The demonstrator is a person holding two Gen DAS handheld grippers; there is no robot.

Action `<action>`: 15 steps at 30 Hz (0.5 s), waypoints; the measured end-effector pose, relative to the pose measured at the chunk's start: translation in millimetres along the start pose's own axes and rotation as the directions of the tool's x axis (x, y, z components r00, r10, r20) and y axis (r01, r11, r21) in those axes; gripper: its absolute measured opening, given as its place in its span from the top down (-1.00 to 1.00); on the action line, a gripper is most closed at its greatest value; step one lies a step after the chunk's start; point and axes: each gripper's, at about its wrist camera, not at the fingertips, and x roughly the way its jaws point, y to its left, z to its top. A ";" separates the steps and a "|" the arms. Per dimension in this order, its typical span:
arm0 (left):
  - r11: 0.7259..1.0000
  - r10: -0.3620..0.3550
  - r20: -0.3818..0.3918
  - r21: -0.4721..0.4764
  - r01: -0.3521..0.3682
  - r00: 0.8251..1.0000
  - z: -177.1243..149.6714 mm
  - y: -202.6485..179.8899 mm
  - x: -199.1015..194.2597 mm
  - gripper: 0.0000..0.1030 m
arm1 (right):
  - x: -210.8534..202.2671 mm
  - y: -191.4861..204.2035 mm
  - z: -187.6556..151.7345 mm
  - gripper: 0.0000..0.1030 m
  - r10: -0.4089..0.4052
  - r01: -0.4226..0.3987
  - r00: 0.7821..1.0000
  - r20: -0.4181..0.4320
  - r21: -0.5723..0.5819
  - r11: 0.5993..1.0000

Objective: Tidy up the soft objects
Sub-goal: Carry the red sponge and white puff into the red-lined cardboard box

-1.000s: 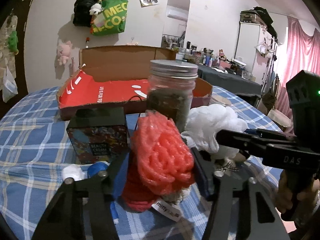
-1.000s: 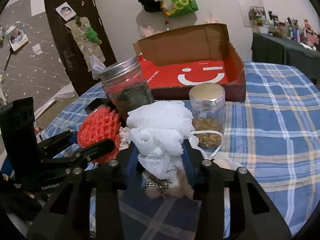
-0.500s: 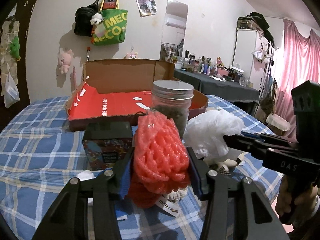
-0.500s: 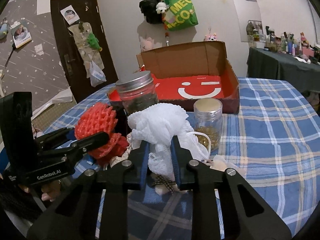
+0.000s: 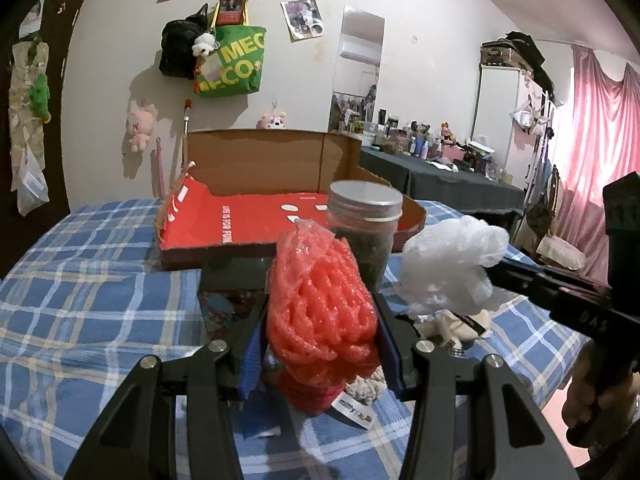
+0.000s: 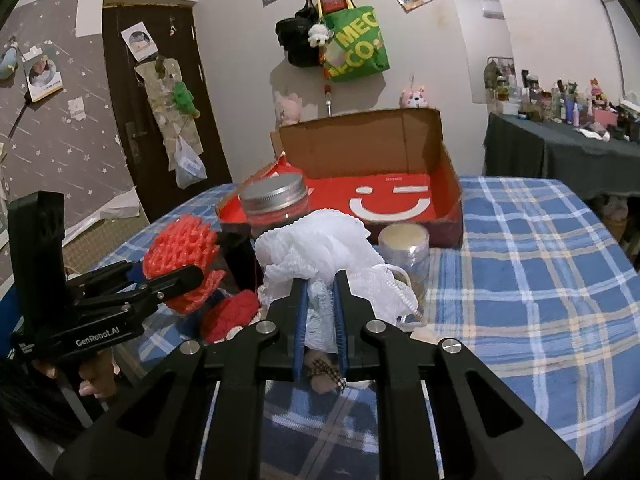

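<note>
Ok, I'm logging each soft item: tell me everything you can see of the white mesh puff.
The white mesh puff is a bunched, ruffled ball of fine netting with a white cord loop on its right. The right gripper is shut on its lower part, squeezing it narrow and holding it above the blue plaid tablecloth, in front of a metal-lidded jar.

A red mesh bath pouf (image 5: 320, 304), bunched and upright, fills the lower centre of the left wrist view. A white mesh bath pouf (image 6: 320, 256), frilly with a white cord loop, sits centre in the right wrist view.
</note>
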 end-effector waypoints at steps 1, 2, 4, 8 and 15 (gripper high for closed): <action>1.000 0.006 0.004 0.004 -0.006 1.000 2.0 0.9 -1.7 0.01 | -1.8 0.5 1.6 0.78 -0.002 0.002 1.000 0.006 -0.001 1.000; 1.000 0.010 0.007 0.008 -0.010 1.000 3.8 2.2 -3.0 0.01 | -4.2 0.5 3.3 0.78 -0.002 0.002 1.000 0.013 -0.003 1.000; 1.000 0.019 0.019 0.011 -0.019 1.000 8.3 5.8 -7.1 0.01 | -9.5 0.2 8.0 0.78 -0.002 0.003 1.000 0.030 -0.006 1.000; 1.000 0.021 0.021 0.005 -0.022 1.000 18.3 13.7 -11.6 0.01 | -16.7 -0.5 17.9 0.78 -0.012 0.013 0.998 0.058 -0.013 1.000; 0.999 0.039 0.044 0.029 -0.041 0.998 41.7 20.9 -14.1 0.02 | -18.9 -1.9 37.4 0.78 -0.032 0.037 0.995 0.096 -0.049 0.998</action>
